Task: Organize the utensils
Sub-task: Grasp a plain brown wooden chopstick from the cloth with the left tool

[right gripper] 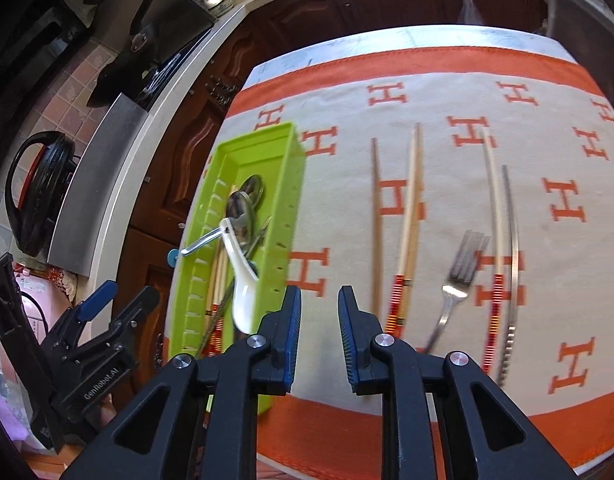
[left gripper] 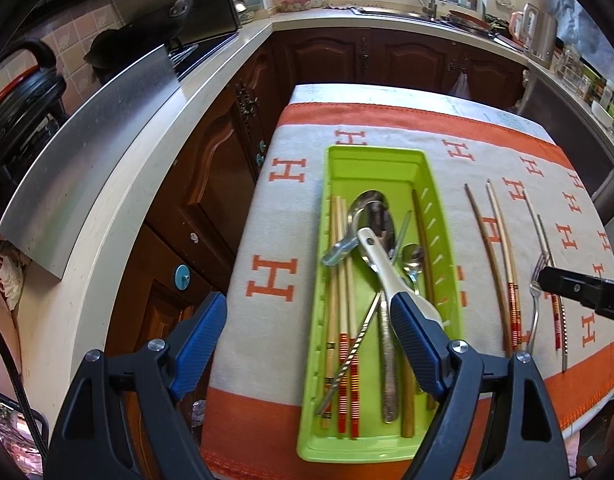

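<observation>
The green tray (left gripper: 373,168) lay lengthwise on the orange-and-white cloth (left gripper: 267,216), near the cloth's left edge in the left wrist view. Inside it sat a heap of utensils: a white ceramic spoon (left gripper: 381,264) lay slantwise on top, its handle end pointing toward the far end of the tray, with a large steel spoon (left gripper: 377,216) under it and a smaller metal spoon (left gripper: 412,258) just beside it. Along the tray's left wall lay pale chopsticks with red-banded ends (left gripper: 341,320).

Outside the tray, well to its right, more pieces rested flat on the cloth: a brown chopstick (right gripper: 376,216), a pair of pale chopsticks with red bands (right gripper: 409,216), a metal fork (right gripper: 457,280), another banded chopstick (right gripper: 493,216) and a metal chopstick (right gripper: 511,248) close beside it. The fork looked blurred.

The left gripper (left gripper: 309,328) hung over the near half of the tray with its blue-padded fingers (left gripper: 199,344) spread wide, holding nothing; the right-hand pad overlapped the bowl of the white spoon in the picture, and whether it touched I could not tell. The right gripper (right gripper: 320,340) hovered over bare cloth between the tray and the brown chopstick, its fingers set to a narrow gap with nothing between them
</observation>
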{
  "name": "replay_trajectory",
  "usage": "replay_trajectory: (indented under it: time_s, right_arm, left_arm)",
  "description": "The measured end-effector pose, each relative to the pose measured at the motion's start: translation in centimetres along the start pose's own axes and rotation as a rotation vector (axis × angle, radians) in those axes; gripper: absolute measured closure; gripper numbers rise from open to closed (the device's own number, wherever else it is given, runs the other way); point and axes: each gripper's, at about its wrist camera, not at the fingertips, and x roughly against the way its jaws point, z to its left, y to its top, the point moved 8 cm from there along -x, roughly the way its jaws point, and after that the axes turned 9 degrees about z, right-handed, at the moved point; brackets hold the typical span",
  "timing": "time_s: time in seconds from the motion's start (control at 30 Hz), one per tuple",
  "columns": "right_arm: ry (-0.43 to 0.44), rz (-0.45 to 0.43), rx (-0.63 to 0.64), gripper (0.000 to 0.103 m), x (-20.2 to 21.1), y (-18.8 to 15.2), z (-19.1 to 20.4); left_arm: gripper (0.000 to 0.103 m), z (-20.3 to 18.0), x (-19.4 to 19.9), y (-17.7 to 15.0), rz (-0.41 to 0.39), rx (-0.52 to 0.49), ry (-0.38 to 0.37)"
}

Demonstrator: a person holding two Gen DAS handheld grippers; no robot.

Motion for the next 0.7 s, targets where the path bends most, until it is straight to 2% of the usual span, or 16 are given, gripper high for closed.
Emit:
replay_trajectory:
  time_s: [0.2, 0.4, 0.53, 0.7]
  right_arm:
    - [-0.062, -0.052, -0.026, 0.083, 2.9, -0.5, -5.3]
    - [-0.098, -0.083, -0.07, 0.083, 4.8, -1.1, -10.6]
    - [-0.122, -0.087, -0.081, 0.083, 4.6, -1.5, -13.3]
    - [-0.119, -0.067, -0.097, 0.083, 3.0, -2.0, -15.5]
  left_arm:
    - [0.02, -2.9, 1.2, 0.5, -0.014, -0.031, -0.047]
    - [0.02, -7.4, 2.0, 1.1, -0.007, -0.054, -0.162]
    - [0.02, -10.9, 1.7, 1.6, 0.009, -0.095, -0.21]
    - [0.021, -15.0, 0.3, 2.1, 0.002, -0.151, -0.201]
